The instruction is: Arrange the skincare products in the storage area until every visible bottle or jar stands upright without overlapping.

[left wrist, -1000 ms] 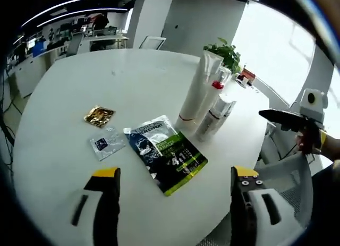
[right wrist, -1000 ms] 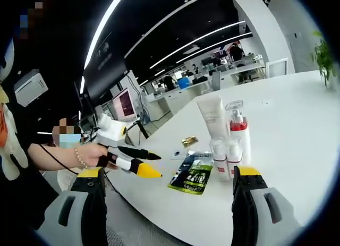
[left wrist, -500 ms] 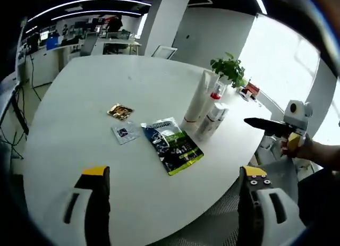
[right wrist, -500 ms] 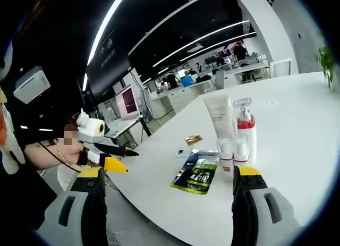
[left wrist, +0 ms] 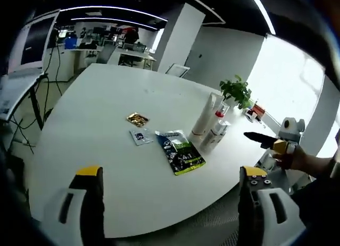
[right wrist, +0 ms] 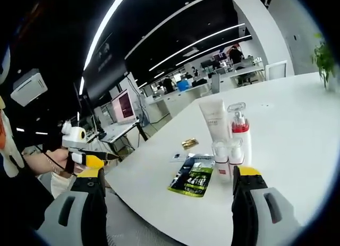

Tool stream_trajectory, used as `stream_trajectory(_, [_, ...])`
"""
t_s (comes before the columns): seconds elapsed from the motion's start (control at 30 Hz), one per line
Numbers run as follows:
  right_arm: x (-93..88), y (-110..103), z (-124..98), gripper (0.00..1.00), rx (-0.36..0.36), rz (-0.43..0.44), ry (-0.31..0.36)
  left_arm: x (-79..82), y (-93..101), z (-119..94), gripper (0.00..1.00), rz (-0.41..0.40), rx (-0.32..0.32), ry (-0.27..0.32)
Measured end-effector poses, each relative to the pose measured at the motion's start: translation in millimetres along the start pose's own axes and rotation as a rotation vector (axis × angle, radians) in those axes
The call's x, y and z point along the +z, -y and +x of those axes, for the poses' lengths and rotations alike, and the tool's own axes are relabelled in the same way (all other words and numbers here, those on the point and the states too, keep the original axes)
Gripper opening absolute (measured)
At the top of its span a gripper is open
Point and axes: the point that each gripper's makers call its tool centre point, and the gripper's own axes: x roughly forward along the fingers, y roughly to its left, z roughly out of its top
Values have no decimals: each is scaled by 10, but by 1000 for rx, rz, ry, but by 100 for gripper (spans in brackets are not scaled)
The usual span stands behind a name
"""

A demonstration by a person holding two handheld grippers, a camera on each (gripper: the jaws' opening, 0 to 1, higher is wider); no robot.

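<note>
Skincare bottles (left wrist: pixel 211 130) stand upright in a close group near the far edge of the white table (left wrist: pixel 95 150), beside a flat green sachet (left wrist: pixel 180 152) — both grippers, left (left wrist: pixel 170 203) and right (right wrist: pixel 167 203), are wide apart, holding nothing.

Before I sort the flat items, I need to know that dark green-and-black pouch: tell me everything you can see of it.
The pouch is a flat, glossy packet, dark with bright green panels and white print too small to read. It lies face up on the white table, apart from the small sachet beside it and near the feet of the upright bottles. Neither gripper touches it.
</note>
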Motion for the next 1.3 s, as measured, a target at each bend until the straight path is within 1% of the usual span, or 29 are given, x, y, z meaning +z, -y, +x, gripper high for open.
stream_trajectory(0.03, [5, -8, -7, 100, 0, -2, 0, -25, -16, -11, 99, 5, 7, -11])
stream_trajectory(0.07, [10, -17, -15, 100, 2, -6, 0, -29, -27, -19, 99, -2, 7, -4])
stream_trajectory(0.13, [22, -24, -34, 100, 5, -13, 3, -55, -28, -37, 99, -14, 5, -9])
stream_trajectory(0.2, [72, -61, -50, 100, 20, -8, 28, -77, -61, -36, 99, 1, 18, -10])
stream_trajectory(0.23, [103, -76, -70, 100, 25, -3, 42, -102, -63, -34, 99, 2, 14, -24])
stream_trajectory(0.27, [113, -63, -80, 100, 14, -8, 47, -107, -49, -38, 99, -4, 15, -31])
stream_trajectory(0.3, [110, -54, -88, 100, 8, -17, 42, -103, -33, -37, 99, -9, 9, -25])
stream_trajectory(0.43, [96, -47, -105, 100, 8, -14, 33, -120, -29, -32, 99, 1, 17, -35])
stream_trajectory(0.5, [88, -48, -111, 100, 7, -19, 26, -153, 17, -15, 99, 7, 14, -59])
stream_trajectory(0.63, [77, -49, -126, 100, 8, -21, 17, -125, 47, 29, 99, 25, 1, -67])
stream_trajectory(0.83, [55, -50, -161, 100, 10, -27, 8, -105, 80, 102, 99, 15, 6, -77])
stream_trajectory(0.93, [16, -69, -152, 100, 8, -23, 3, -119, 109, 157, 99, 22, 5, -99])
stream_trajectory(1.07, [-40, -47, -133, 100, 7, -32, -13, -83, 148, 260, 99, 31, 8, -102])
stream_trajectory(1.13, [-53, -38, -129, 100, 0, -44, -16, -99, 156, 338, 99, 59, 16, -127])
stream_trajectory(1.17, [-72, -27, -133, 100, -4, -44, -25, -83, 156, 377, 98, 68, 22, -124])
stream_trajectory(1.3, [-81, 4, -153, 100, -8, -36, -15, -31, 81, 546, 96, 58, 36, -126])
